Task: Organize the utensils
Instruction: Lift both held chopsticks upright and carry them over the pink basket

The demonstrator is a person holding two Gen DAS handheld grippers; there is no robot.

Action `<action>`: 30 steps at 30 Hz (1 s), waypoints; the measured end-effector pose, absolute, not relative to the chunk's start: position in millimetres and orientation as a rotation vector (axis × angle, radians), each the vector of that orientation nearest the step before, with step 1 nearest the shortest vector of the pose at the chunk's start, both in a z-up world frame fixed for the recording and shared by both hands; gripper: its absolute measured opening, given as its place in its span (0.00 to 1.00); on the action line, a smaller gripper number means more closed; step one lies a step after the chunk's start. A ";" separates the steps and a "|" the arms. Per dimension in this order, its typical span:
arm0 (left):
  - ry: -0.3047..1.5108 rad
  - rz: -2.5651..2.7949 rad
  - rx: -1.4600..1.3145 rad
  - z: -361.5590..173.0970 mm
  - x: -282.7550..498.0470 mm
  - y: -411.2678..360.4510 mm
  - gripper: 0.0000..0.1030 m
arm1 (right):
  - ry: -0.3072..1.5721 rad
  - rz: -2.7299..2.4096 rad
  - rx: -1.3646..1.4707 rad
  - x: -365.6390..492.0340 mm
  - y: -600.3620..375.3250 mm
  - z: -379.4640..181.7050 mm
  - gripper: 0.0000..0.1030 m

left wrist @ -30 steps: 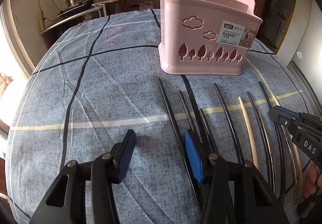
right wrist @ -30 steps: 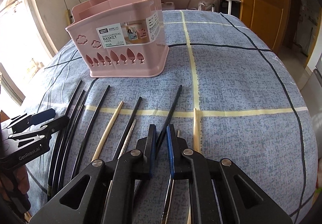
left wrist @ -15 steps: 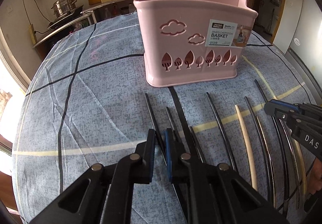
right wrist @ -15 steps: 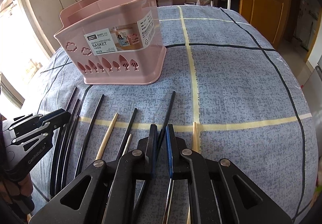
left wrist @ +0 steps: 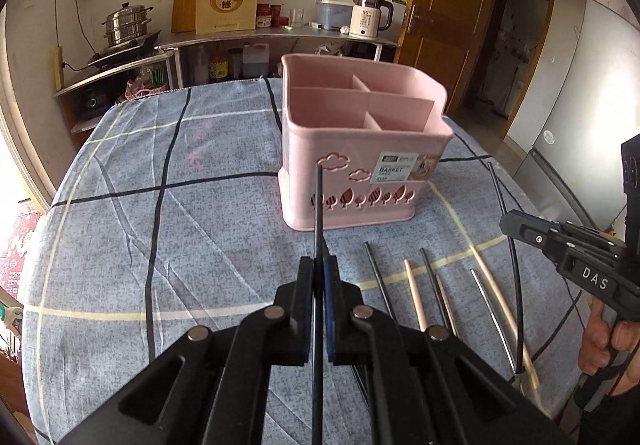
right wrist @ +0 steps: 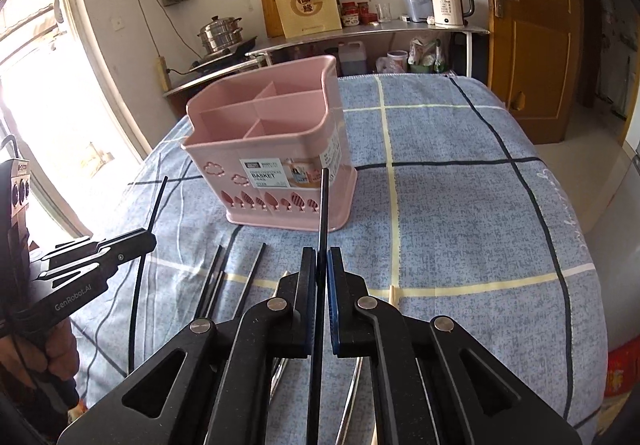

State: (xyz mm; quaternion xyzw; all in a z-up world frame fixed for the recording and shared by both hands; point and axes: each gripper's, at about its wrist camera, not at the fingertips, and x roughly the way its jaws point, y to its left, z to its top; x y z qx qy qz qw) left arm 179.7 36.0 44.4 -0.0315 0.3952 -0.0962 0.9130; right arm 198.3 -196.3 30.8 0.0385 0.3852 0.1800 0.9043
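While each gripper clamps one thin black chopstick, the pink plastic four-compartment basket [left wrist: 362,149] looks empty, so nothing is sorted yet. Left gripper [left wrist: 319,277] w/ its stick [left wrist: 318,205] and right gripper [right wrist: 321,269] w/ its stick [right wrist: 323,205] are raised short of the basket. Remaining black, pale wooden & metal chopsticks [left wrist: 414,295] lie on the blue checked tablecloth [left wrist: 160,245].

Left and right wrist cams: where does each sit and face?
Left wrist: on the left tool, facing the pink basket across the table; shut on a black chopstick. The right tool and its hand show at right.
Right wrist: on the right tool, facing the basket from the other side; shut on another black chopstick. The left tool shows at left.
Shared: basket, loose chopsticks, checked tablecloth.
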 end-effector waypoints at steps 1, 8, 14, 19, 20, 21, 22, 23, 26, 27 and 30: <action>0.800 -0.206 -0.068 51.6 176.8 37.6 0.05 | 0.783 0.379 0.082 195.9 -196.1 36.3 0.05; 0.701 -0.233 -0.074 99.5 161.0 45.2 0.05 | 0.682 0.411 0.073 178.3 -197.7 74.7 0.05; 0.650 -0.243 -0.072 127.4 158.4 48.7 0.05 | 0.619 0.425 0.066 174.1 -201.0 99.7 0.05; 0.633 -0.256 -0.071 145.2 170.8 50.9 0.05 | 0.568 0.443 0.065 177.0 -200.9 123.4 0.05; 0.632 -0.256 -0.077 149.1 175.9 51.8 0.05 | 0.556 0.445 0.064 179.0 -200.3 128.9 0.05; 0.629 -0.257 -0.080 153.4 181.2 52.9 0.05 | 0.542 0.445 0.063 181.5 -199.4 134.9 0.05; 0.626 -0.255 -0.084 157.9 186.6 54.1 0.05 | 0.528 0.446 0.065 184.4 -198.3 140.8 0.05; 0.624 -0.256 -0.092 162.7 192.6 56.0 0.05 | 0.518 0.448 0.067 187.7 -197.1 146.4 0.05; 0.613 -0.272 -0.119 179.1 209.1 59.4 0.05 | 0.487 0.461 0.069 198.5 -191.5 163.0 0.05; 0.604 -0.271 -0.123 185.3 214.3 60.0 0.05 | 0.476 0.462 0.068 202.6 -188.6 167.9 0.05; 0.575 -0.277 -0.143 203.5 228.5 61.3 0.05 | 0.453 0.475 0.071 215.3 -179.7 181.4 0.05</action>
